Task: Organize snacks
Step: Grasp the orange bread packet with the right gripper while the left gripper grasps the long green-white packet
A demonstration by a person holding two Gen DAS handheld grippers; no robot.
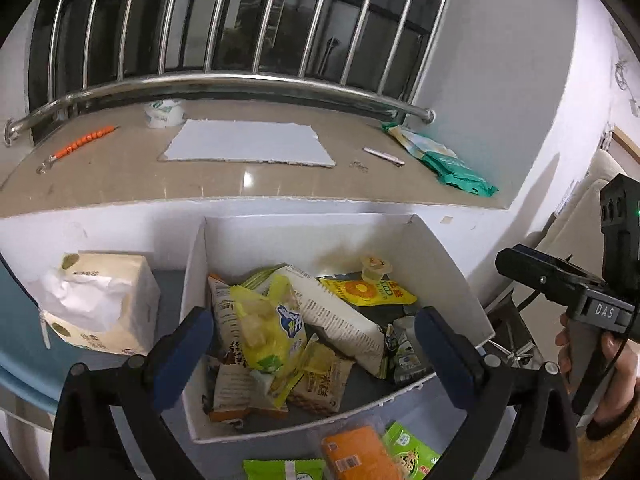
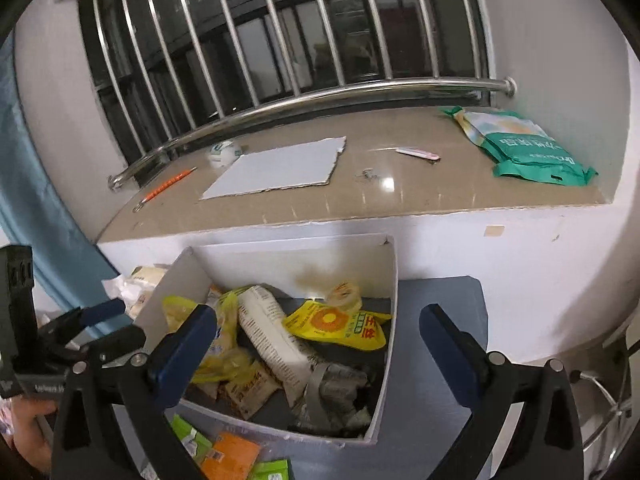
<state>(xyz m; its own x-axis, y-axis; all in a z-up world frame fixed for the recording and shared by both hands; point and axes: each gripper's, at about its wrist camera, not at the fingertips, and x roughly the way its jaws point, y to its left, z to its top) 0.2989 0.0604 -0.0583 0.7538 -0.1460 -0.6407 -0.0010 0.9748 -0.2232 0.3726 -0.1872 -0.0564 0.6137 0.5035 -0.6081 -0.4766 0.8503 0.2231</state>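
I have my left gripper [image 1: 314,340] hovering with its blue-padded fingers spread wide and nothing between them, above the open white cardboard box [image 1: 444,256] that holds the snacks. My right gripper [image 2: 318,344] hangs over the same box [image 2: 394,280], fingers equally apart and empty.

The box sits on a grey tabletop [image 2: 440,312], its far wall just beside the white wall under the beige stone window ledge [image 1: 120,184]. To the right of the box the grey surface is bare up to its edge; on the left a cream tissue pack [image 1: 102,300] stands near the box wall. Steel window bars [image 1: 248,32] rise behind the ledge.

On the ledge lie a flat grey card sheet [image 1: 248,146], an orange ridged tool [image 1: 82,143], a small white pen-like stick [image 1: 384,156] and a green-and-white plastic bag [image 1: 444,160].

Inside the box: a yellow sachet with an orange sun print [image 1: 366,292], a long white printed packet [image 1: 340,316] leaning across the heap, a translucent yellow bag [image 1: 268,328], brown biscuit wrappers [image 1: 320,384] and a small jelly cup [image 1: 376,266] at the back.

Outside, just in front of the near wall, lie an orange packet [image 1: 354,452] and green packets [image 1: 410,452].
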